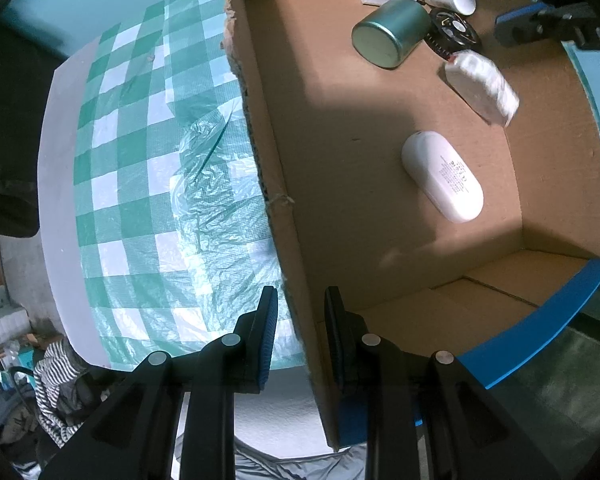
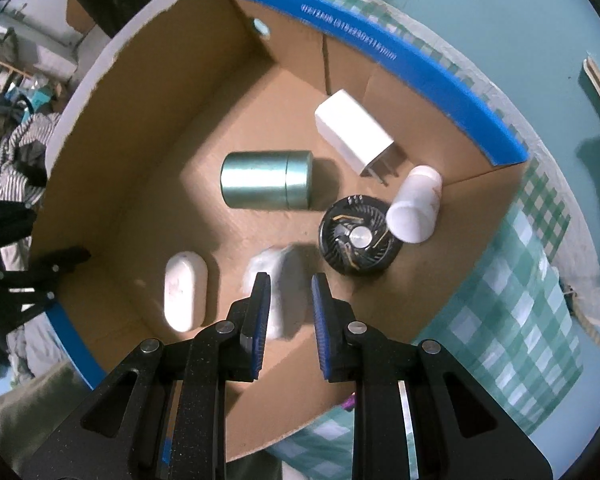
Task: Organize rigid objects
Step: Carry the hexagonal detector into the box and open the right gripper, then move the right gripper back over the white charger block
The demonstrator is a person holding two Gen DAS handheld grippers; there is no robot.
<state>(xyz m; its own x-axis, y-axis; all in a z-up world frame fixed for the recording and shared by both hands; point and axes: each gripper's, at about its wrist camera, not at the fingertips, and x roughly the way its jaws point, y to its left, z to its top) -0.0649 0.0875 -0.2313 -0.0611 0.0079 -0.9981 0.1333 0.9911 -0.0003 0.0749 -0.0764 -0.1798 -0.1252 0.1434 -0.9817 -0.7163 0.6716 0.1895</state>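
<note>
An open cardboard box point(image 1: 288, 184) with blue-taped rims stands on the table. My left gripper point(image 1: 300, 300) points down and is shut on its side wall, one finger inside and one outside. On the box floor lie a green tin point(image 2: 266, 179), a white charger point(image 2: 352, 136), a white bottle point(image 2: 414, 208), a black round fan point(image 2: 356, 240) and a white oval case point(image 2: 185, 292). A blurred white object point(image 2: 272, 272) lies on the floor under my right gripper point(image 2: 290, 284). That gripper hangs over the box point(image 2: 140, 120), shut, with nothing between its pads.
A green and white checked tablecloth point(image 1: 140, 160) under crinkled clear film covers the table around the box. The table's white edge point(image 1: 56, 184) runs along the left. Beyond it lies a pile of striped clothes point(image 1: 56, 376).
</note>
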